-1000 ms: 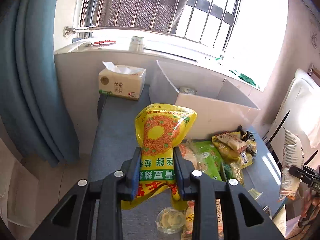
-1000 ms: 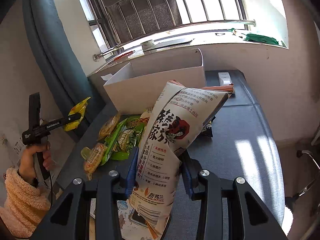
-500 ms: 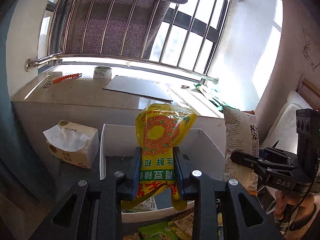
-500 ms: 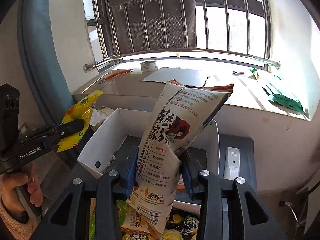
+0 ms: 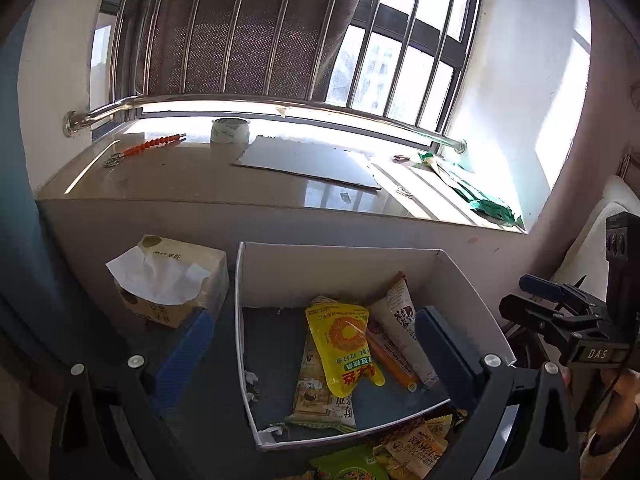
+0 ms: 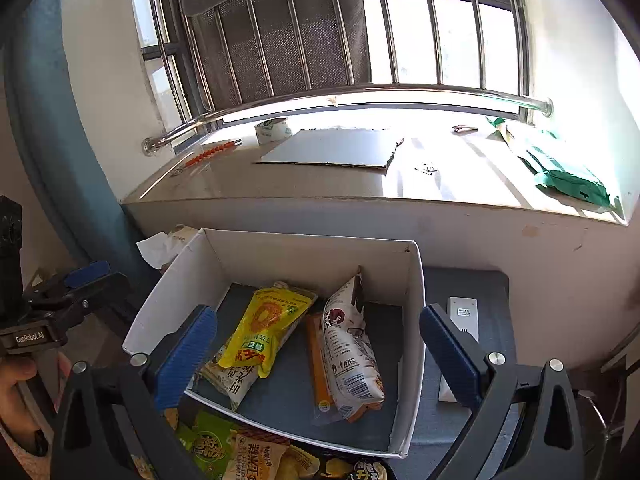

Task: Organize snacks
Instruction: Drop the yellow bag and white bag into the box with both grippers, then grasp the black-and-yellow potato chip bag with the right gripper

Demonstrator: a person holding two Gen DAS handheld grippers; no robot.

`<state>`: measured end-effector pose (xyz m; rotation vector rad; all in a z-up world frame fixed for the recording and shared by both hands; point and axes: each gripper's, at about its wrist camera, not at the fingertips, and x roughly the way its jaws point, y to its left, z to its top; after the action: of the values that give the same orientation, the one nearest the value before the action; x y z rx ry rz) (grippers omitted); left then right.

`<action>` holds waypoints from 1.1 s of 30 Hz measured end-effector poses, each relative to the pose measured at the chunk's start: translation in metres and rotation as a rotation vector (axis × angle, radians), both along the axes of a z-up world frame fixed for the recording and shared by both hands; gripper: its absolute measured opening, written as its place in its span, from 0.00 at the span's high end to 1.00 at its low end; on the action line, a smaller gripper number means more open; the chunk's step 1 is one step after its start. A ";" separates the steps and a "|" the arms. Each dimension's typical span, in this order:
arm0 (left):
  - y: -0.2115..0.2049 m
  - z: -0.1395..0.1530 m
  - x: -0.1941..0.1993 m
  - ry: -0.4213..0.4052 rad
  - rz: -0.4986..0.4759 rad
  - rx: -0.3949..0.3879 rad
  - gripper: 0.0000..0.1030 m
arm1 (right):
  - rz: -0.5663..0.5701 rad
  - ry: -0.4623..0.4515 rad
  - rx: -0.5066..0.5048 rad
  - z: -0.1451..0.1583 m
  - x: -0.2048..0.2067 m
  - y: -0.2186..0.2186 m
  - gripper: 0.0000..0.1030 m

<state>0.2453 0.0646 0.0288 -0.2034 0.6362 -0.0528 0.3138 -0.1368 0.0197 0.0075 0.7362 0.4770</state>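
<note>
From my left gripper (image 5: pixel 316 354), jaws spread wide and holding nothing, I note a tissue box (image 5: pixel 172 280) just left of the white box (image 5: pixel 340 264), both below the windowsill. Inside the box, left to right, a yellow pouch (image 6: pixel 266 330) lies on a pale packet (image 6: pixel 232 380), then an orange stick pack (image 6: pixel 318 364), then a white bag (image 6: pixel 350 348) leaning toward the right wall. My right gripper (image 6: pixel 318 356) is likewise spread and empty above the box, more snacks (image 6: pixel 240 452) lie outside its near wall, and a white remote (image 6: pixel 460 320) rests right of it.
</note>
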 end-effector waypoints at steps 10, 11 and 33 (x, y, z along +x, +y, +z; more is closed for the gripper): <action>-0.010 0.023 -0.105 -0.127 -0.061 0.060 0.00 | 0.123 -0.094 0.064 0.021 -0.099 -0.007 0.00; -0.012 0.020 -0.117 -0.131 -0.062 0.061 0.00 | 0.134 -0.096 0.063 0.018 -0.111 -0.008 0.00; -0.038 -0.098 -0.254 -0.017 -0.038 -0.101 0.00 | -0.037 0.146 0.187 -0.132 -0.242 -0.078 0.00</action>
<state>-0.0083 0.0266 -0.0693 -0.2883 0.6214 -0.1233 0.0719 -0.2144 -0.1128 0.2324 0.8308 0.5121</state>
